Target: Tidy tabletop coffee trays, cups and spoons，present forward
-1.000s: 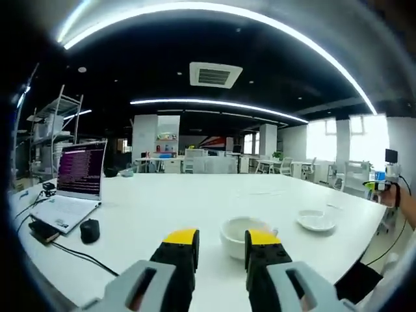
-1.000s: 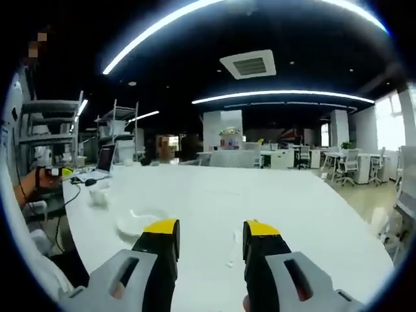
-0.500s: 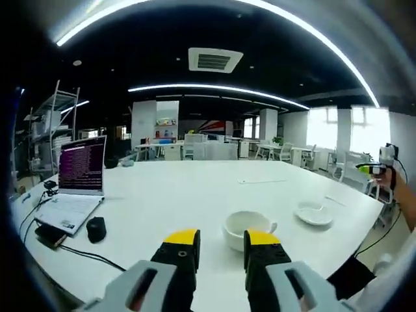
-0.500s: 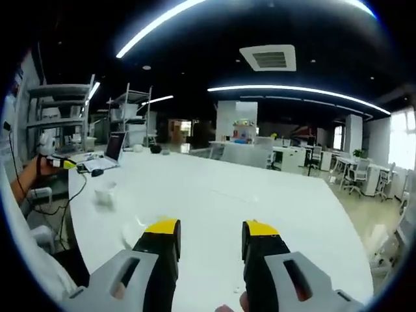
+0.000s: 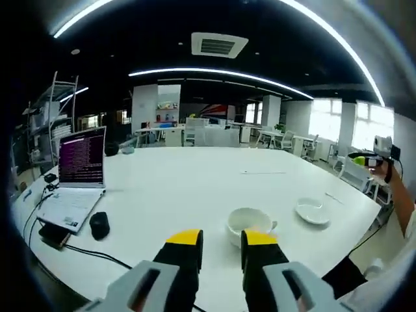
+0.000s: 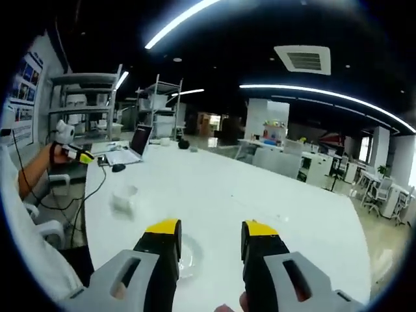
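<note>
Two task items are seen in the left gripper view: a white cup at lower centre, just beyond the left gripper, and a saucer to its right, apart from it. In the right gripper view the saucer sits between the jaws of the right gripper, low in frame; the cup is at mid left. Both grippers are held apart, nothing clamped. The spoon cannot be made out. Step is judged as approach, with no grasp yet. Next move likely calls for lowering onto the saucer rim. A laptop and mouse are at left on the table.
</note>
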The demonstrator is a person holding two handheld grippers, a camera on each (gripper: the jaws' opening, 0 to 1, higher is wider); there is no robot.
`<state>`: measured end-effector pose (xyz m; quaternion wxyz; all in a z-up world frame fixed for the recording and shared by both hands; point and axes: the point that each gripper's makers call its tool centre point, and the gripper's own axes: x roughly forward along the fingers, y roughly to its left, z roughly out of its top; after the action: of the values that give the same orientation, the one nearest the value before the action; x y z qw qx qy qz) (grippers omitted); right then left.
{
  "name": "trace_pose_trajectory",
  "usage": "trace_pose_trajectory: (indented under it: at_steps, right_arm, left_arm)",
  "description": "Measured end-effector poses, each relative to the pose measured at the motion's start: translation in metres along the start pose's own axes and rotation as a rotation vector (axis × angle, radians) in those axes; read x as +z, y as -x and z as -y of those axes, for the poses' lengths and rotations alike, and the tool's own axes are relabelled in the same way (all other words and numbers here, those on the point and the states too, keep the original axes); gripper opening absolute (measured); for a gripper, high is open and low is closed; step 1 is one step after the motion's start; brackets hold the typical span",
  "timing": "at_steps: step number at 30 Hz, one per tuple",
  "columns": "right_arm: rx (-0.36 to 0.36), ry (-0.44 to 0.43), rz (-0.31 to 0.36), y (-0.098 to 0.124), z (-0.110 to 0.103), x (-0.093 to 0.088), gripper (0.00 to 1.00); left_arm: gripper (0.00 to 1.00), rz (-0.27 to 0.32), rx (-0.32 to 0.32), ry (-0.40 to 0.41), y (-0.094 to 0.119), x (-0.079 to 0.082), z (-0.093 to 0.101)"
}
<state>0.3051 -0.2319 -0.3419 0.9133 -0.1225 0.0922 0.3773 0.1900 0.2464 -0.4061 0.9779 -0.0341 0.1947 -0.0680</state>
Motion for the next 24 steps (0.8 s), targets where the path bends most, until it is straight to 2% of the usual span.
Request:
trace_pose_trajectory:
  at_steps: [7,14,19,24]
  right_arm:
    - [0.071,0.009,-0.041,-0.037,-0.021,0.021,0.37]
    - [0.164,0.023,-0.057,-0.076,-0.056,0.041,0.37]
    - [0.228,0.034,-0.068,-0.104,-0.084,0.058,0.37]
    - [0.268,0.056,-0.083,-0.125,-0.110,0.074,0.37]
  left_arm:
    - [0.27,-0.002,-0.010,0.045,-0.011,0.007,0.008]
    - [0.27,-0.005,-0.015,0.084,-0.022,0.010,0.012]
    - [0.27,-0.021,-0.022,0.095,-0.028,0.012,0.015]
    - [0.27,-0.064,-0.027,0.117,-0.035,0.006,0.018]
